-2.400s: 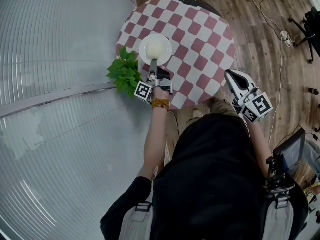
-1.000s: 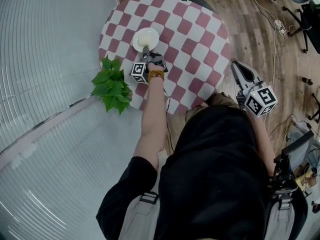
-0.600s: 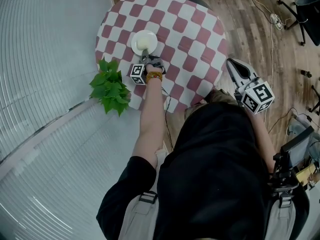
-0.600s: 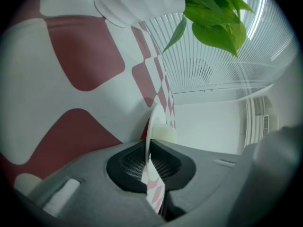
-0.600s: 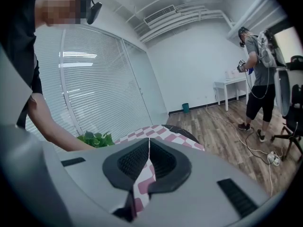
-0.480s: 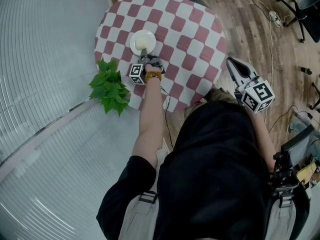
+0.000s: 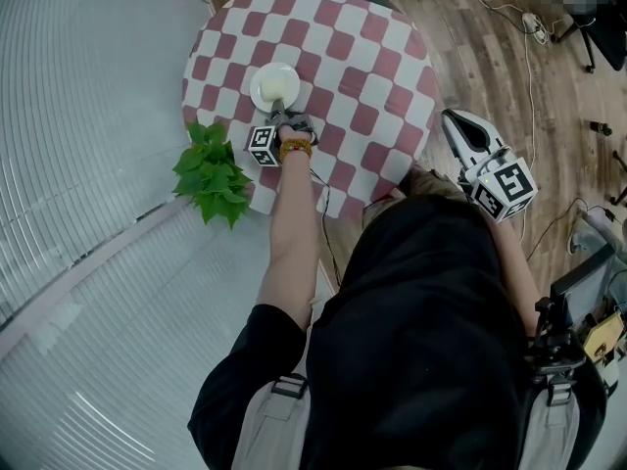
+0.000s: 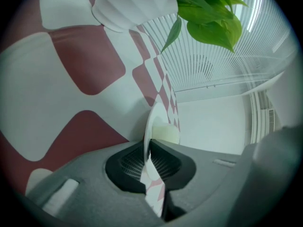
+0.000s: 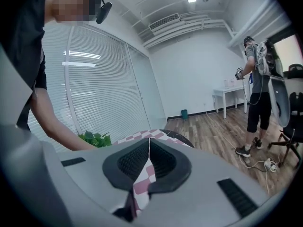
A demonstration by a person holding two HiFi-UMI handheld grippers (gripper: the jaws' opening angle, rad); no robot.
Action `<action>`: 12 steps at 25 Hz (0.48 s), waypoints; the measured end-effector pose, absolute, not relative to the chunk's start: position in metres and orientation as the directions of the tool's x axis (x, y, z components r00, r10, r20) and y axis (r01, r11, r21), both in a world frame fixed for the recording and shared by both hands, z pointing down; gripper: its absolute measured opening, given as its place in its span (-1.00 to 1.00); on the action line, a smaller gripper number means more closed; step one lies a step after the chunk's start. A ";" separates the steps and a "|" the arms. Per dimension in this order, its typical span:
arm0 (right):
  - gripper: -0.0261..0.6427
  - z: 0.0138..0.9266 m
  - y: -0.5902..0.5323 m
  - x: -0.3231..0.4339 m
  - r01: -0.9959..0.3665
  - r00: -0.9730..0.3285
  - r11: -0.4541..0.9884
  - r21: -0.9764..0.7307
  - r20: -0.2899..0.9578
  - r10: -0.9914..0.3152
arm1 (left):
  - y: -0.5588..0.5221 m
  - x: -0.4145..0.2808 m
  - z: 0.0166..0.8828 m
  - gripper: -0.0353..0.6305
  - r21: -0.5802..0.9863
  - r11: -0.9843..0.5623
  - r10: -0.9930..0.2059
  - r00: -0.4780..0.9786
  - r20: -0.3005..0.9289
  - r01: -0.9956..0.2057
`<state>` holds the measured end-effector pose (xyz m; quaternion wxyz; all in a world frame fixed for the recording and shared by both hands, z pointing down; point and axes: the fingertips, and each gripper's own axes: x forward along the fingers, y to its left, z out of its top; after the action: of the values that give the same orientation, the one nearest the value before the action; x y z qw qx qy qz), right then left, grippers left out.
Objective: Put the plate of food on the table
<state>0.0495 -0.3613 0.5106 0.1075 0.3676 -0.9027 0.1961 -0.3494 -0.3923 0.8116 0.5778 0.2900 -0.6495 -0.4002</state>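
Note:
A white plate (image 7: 275,86) with a pale mound of food (image 7: 278,84) lies at the left part of the round table (image 7: 372,76), which has a red-and-white checked cloth. My left gripper (image 7: 278,109) is shut on the plate's near rim. In the left gripper view the plate (image 8: 147,126) shows edge-on between the jaws (image 8: 149,143), with the food (image 8: 165,132) behind. I cannot tell whether the plate touches the cloth. My right gripper (image 7: 453,117) hangs shut and empty off the table's right edge; its jaws (image 9: 149,143) are pressed together.
A green plant (image 7: 211,169) in a white pot (image 8: 135,4) stands at the table's left edge, near the plate. Ribbed blinds run along the left. Cables and a chair base lie on the wooden floor (image 7: 509,76). Another person (image 9: 258,93) stands far off.
The left gripper has carried the plate away from the plant, further onto the table, with the arm stretched out more. The right gripper has stayed beside the table's right edge.

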 end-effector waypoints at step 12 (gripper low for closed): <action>-0.88 0.513 -0.349 0.079 -0.744 -0.667 0.609 -0.275 0.343 -0.661 | -0.381 -0.340 0.810 -0.82 0.810 0.581 -0.802 -0.121 0.586 0.073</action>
<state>0.0788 -0.3485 0.5130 0.1038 0.3944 -0.8909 0.2001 -0.3399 -0.3811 0.8102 0.6019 0.2782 -0.6545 -0.3634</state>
